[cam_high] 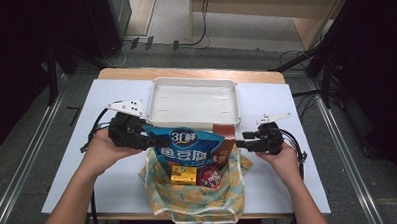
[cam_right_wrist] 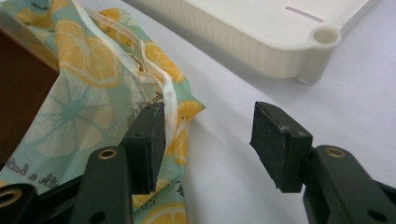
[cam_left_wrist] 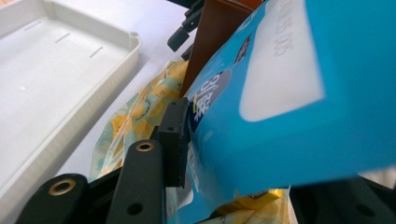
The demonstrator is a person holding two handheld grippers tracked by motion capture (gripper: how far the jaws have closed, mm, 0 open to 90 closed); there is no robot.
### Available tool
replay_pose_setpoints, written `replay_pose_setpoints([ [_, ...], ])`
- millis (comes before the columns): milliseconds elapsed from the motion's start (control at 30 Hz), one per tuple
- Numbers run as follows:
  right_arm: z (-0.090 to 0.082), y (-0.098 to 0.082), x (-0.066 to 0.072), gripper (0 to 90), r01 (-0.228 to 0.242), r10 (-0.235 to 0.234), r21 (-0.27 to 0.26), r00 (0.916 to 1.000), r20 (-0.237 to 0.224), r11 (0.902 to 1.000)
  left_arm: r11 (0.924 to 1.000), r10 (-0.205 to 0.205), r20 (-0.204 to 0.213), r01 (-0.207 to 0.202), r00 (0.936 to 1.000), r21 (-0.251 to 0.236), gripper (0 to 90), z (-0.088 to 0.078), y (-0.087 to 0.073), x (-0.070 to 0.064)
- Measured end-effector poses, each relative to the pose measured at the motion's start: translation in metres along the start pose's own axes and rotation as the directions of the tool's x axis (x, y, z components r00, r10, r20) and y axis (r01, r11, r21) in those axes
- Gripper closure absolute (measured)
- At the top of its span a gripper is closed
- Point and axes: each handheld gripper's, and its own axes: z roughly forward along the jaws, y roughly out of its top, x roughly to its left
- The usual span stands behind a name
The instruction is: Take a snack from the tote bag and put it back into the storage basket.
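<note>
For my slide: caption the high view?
Left gripper grips blue snack pouch above lemon-print bag; white tray behind.

The blue snack pouch point(cam_high: 190, 145) has "31°鲜" and big white "鱼豆腐" on the front. The lemon-print bag point(cam_right_wrist: 79, 112) reads "with a…" in script; the rest is too blurry.

The high view looks forward and down from above the person's side, far enough to take in the whole white-covered table point(cam_high: 68, 161). The left gripper view rides low, pressed close against a glossy blue snack pouch point(cam_left_wrist: 280, 116) just ahead of its jaws, facing along them. The right gripper view sits near the tabletop, looking past its jaws. All three share the shallow cream plastic tray point(cam_high: 193, 99) point(cam_left_wrist: 51, 88) point(cam_right_wrist: 261, 37) and the lemon-print translucent bag point(cam_high: 189, 197) point(cam_left_wrist: 135, 116) point(cam_right_wrist: 84, 88).
</note>
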Motion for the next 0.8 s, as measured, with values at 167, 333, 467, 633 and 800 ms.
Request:
replay_pose_setpoints([
  [167, -0.0003, -0.0013, 0.0009, 46.2, 0.002, -0.002, 0.002, 1.0, 0.008, 1.0, 0.9999, 0.013, 0.005, -0.013, 0.9999, 0.002, 71.0, 0.0012, -0.0005, 0.0017],
  [333, -0.0022, -0.0036, -0.0004, 46.1, -0.007, 0.007, 0.001, 0.9999, 0.008, 1.0, 0.9992, 0.038, 0.018, -0.038, 0.9991, -0.014, 79.1, 0.0011, -0.0032, 0.0052],
  [467, -0.0043, -0.0054, -0.0025, 46.1, -0.012, 0.012, -0.002, 0.9998, 0.013, 0.9999, 0.999, 0.041, 0.029, -0.04, 0.9987, -0.018, 84.4, 0.0022, -0.0031, 0.0061],
  [633, -0.0051, -0.0062, -0.0021, 46.1, -0.011, 0.011, -0.004, 0.9998, 0.015, 0.9999, 0.9979, 0.061, 0.035, -0.061, 0.9975, -0.024, 86.8, 0.0029, -0.0024, 0.0043],
  [800, -0.0043, -0.0062, -0.002, 46.1, -0.009, 0.009, -0.001, 0.9998, 0.017, 1.0, 0.9974, 0.065, 0.053, -0.063, 0.9965, -0.035, 89.0, 0.0046, 0.0012, 0.001],
])
